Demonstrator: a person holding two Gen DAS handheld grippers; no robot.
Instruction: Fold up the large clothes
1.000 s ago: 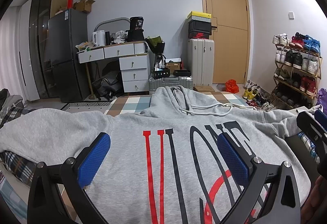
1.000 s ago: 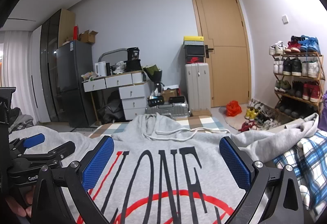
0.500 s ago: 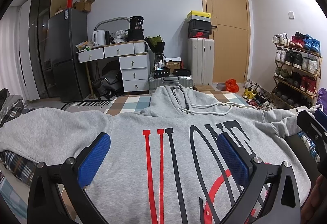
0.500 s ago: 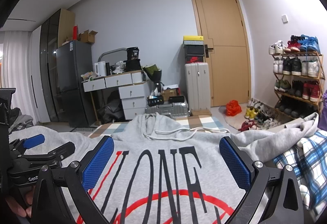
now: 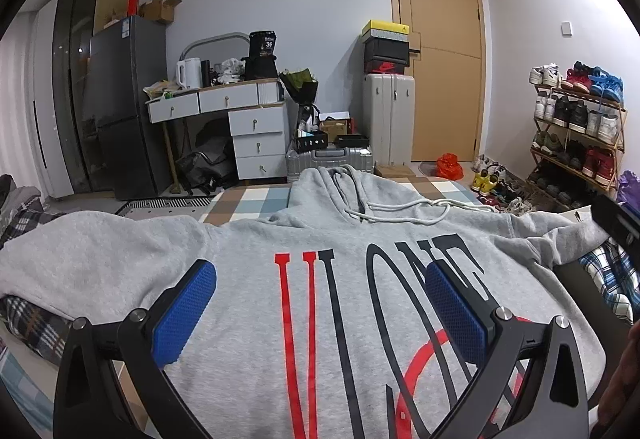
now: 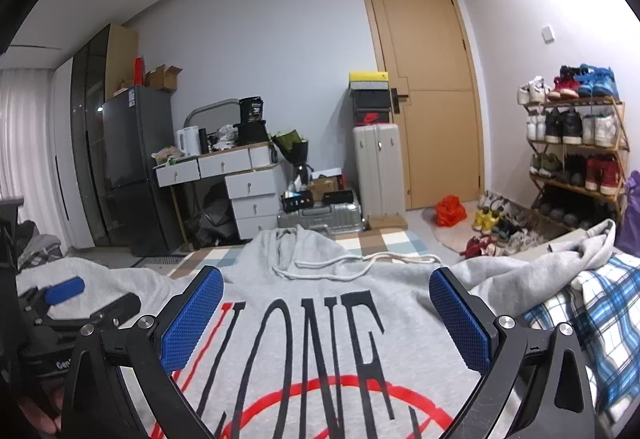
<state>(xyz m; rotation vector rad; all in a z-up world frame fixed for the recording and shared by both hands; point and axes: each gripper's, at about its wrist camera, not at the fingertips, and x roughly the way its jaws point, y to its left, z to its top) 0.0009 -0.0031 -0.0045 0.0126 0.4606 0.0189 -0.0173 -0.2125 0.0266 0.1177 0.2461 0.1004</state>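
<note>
The grey hoodie lies flat, hood at 12 o'clock (ready for folding), under the left gripper and right gripper, jaws wide apart, empty.

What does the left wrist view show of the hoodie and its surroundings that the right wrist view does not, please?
Only the left wrist view shows the hoodie's left sleeve spread out flat, and the full red V of the print.

Only the right wrist view shows the right sleeve bunched on the blue plaid bedding, the left gripper from the side, and the door handle.

Both show the hood's white drawstring, the wooden door, the shoe rack, and open jaws holding nothing.
</note>
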